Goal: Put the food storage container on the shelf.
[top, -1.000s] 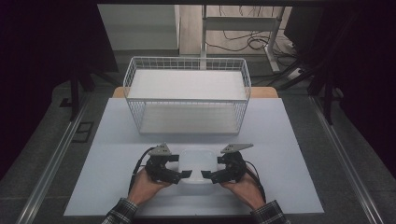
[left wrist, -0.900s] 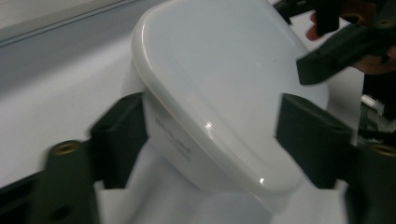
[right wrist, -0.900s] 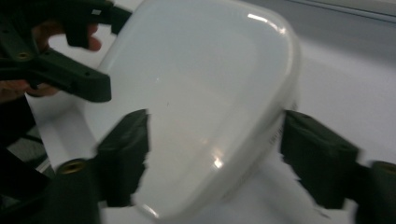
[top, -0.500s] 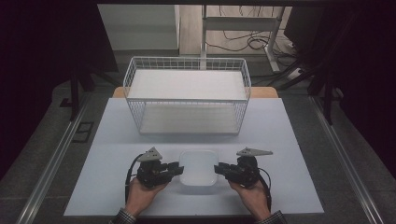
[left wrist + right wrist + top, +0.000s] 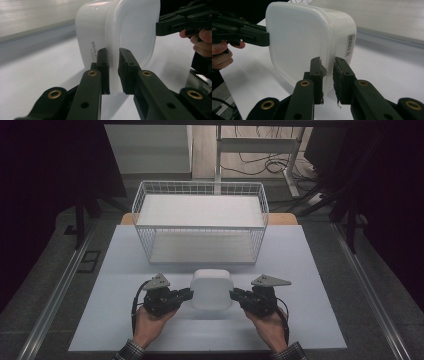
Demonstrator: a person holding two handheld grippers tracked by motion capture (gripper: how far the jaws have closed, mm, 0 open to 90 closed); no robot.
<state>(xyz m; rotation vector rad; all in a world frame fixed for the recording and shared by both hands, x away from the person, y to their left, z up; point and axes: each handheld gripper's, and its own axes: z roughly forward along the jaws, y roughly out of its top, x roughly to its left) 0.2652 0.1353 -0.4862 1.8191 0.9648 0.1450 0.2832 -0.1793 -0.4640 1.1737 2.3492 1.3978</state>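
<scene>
A white plastic container (image 5: 212,289) with a lid hangs a little above the white table (image 5: 310,270), casting a shadow beneath it. My left gripper (image 5: 189,293) is shut on its left rim and my right gripper (image 5: 233,294) is shut on its right rim. In the left gripper view the jaws of the left gripper (image 5: 113,72) pinch the rim of the container (image 5: 125,32), with the right gripper (image 5: 182,23) on the far side. In the right gripper view the right gripper (image 5: 327,75) clamps the rim of the container (image 5: 307,42), near a barcode label, opposite the left gripper (image 5: 244,32).
A white wire basket (image 5: 200,227) with two levels stands at the back of the table, just beyond the container. Metal rails run along both table sides. Dark floor, a table frame and cables lie behind.
Both grippers have closed in on the container's sides and raised it off the table, moving it slightly toward the basket.
</scene>
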